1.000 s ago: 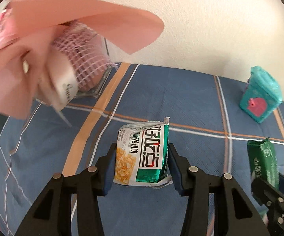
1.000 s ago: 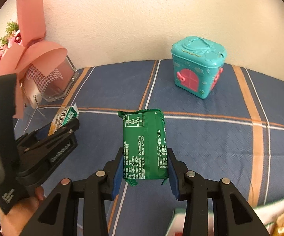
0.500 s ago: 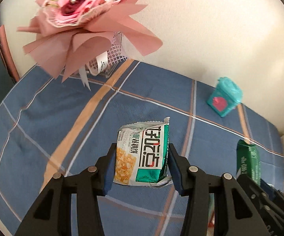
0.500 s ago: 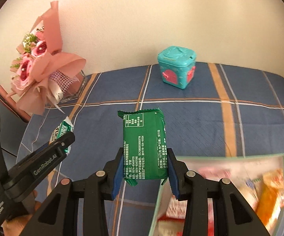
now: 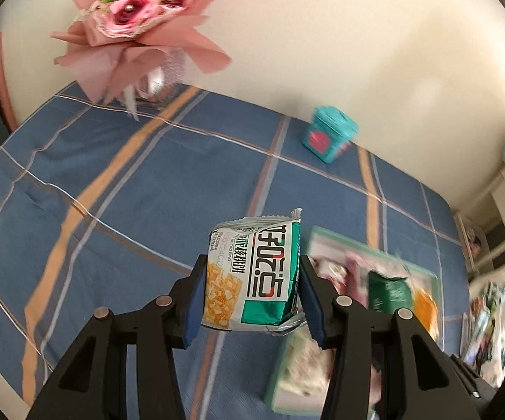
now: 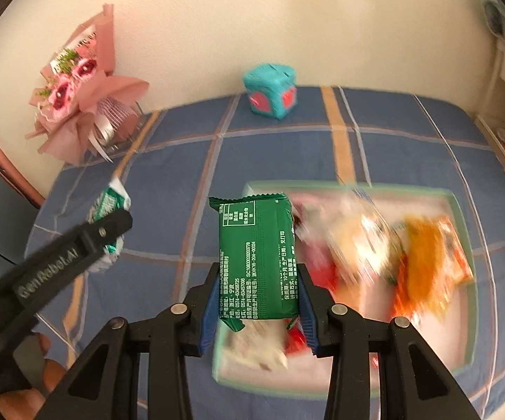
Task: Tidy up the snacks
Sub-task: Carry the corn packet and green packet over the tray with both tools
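My left tongs (image 5: 252, 295) grip a white-and-teal foil snack packet (image 5: 252, 276); my right tongs (image 6: 256, 292) clamp a dark green foil snack bar (image 6: 257, 260). Just right of both, a pale green rectangular tray (image 6: 460, 210) holds blurred orange and red wrappers (image 6: 423, 259).

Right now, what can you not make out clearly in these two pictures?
- Snacks in the tray: motion blur in both views; kinds and count unreadable.
- Tray's near-left corner: right view, hidden behind the green packet and right tool.
- White-green packet: its back faces away, left view.
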